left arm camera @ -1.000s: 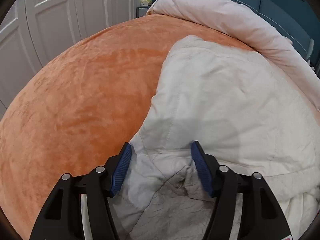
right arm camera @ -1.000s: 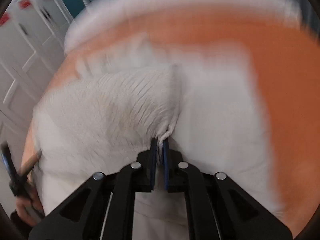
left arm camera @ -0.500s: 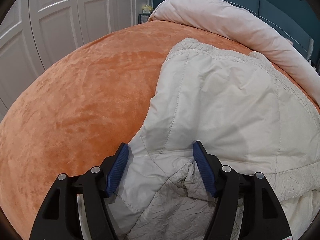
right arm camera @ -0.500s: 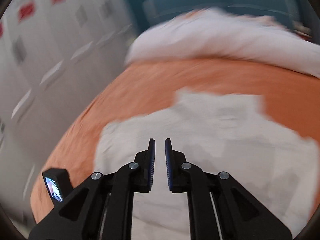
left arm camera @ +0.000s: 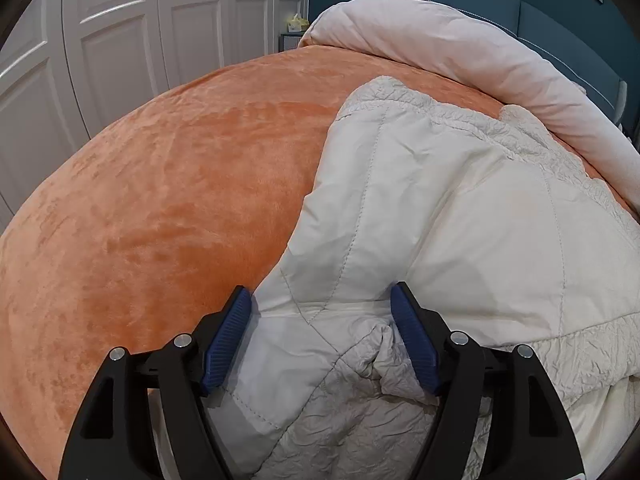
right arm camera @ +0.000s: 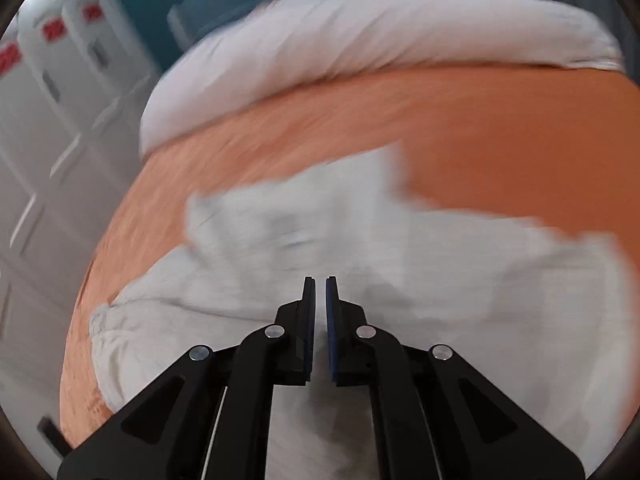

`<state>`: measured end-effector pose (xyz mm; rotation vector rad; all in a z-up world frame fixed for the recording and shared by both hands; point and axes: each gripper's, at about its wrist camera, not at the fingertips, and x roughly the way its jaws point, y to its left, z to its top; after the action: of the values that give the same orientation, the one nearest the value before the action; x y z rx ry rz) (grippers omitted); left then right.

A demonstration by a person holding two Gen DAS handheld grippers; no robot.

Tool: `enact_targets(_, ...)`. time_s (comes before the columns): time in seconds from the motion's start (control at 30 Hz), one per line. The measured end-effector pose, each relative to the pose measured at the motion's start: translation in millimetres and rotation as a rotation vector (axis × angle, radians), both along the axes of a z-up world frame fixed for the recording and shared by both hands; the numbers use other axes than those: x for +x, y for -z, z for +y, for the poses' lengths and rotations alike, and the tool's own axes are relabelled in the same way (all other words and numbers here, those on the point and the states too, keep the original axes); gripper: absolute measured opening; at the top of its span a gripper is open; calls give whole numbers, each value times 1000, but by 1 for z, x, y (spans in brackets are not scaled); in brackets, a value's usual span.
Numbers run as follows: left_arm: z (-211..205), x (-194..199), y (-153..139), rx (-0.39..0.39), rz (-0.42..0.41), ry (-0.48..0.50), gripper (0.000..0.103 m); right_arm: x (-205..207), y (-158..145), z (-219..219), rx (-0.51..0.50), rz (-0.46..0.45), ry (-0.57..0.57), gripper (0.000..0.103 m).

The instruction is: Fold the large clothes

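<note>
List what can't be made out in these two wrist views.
- Right wrist view: motion blur smears the cream garment and the duvet; seams and folds unreadable.
- Left wrist view: the garment's near end runs off the bottom edge behind the left hand-held gripper.
- Left wrist view: small yellow item by the doors, too small to identify.

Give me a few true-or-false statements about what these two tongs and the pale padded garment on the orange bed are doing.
1. The left tongs stand wide apart with a bunched part of the cream quilted garment between them. True; they have just been opening.
2. The right tongs grip a fold of the garment. False: they are nearly shut, with nothing between them, above the garment.
3. The garment lies on an orange bedspread. True.
4. A rolled pale duvet lies at the far end of the bed. True.
5. The cupboard doors are dark blue. False: they are white.
</note>
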<state>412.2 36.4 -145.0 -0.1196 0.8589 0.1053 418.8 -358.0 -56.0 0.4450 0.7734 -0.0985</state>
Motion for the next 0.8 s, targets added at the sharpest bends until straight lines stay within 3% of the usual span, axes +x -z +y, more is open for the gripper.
enact_targets(0.07, -1, 0, 0, 2, 1, 0, 70, -46, -9, -24, 21, -19, 8, 34)
enact_targets(0.1, -1, 0, 0, 4, 2, 0, 70, -64, -8, -30, 29, -20, 3, 66)
enact_targets(0.13, 0, 0, 0, 5, 3, 0, 70, -88, -4, -32, 25, -19, -6, 73)
enact_targets(0.2, 0, 0, 0, 5, 6, 0, 70, -99, 10, -28, 8, 26, -41, 72)
enact_targets(0.27, 0, 1, -1, 10, 11, -2, 71, -98, 39, -19, 33, 102, -100, 58)
enact_targets(0.3, 1, 1, -2, 11, 14, -2, 71, -94, 47, -20, 51, 117, -116, 31)
enact_targets(0.33, 1, 2, -3, 9, 17, -4, 71, -93, 47, -15, 58, 119, -117, 11)
enact_targets(0.37, 3, 2, -4, 4, 20, -7, 72, -98, 37, -19, 51, 90, -103, 5)
enact_targets(0.47, 5, 2, -3, 0, 19, -7, 76, -112, -5, -32, 105, -88, -47, 4)
enact_targets(0.5, 4, 2, -2, 3, 19, -9, 80, -115, -6, -36, 121, -98, -36, 4)
enact_targets(0.53, 4, 3, 0, 5, 22, -11, 81, -112, 4, -37, 113, -63, -21, 4)
enact_targets(0.6, 4, 4, 0, 12, 25, -13, 84, -90, 59, -35, 91, 149, -34, 6)
enact_targets(0.63, 3, 5, 0, 18, 28, -14, 84, -92, 74, -37, 134, 149, -31, 5)
enact_targets(0.73, 6, 5, -1, -12, 32, -15, 84, -106, 47, -43, 163, 122, 33, 11)
enact_targets(0.8, 15, 1, -8, -58, 57, -6, 85, -133, 19, -45, 181, 45, 34, 14)
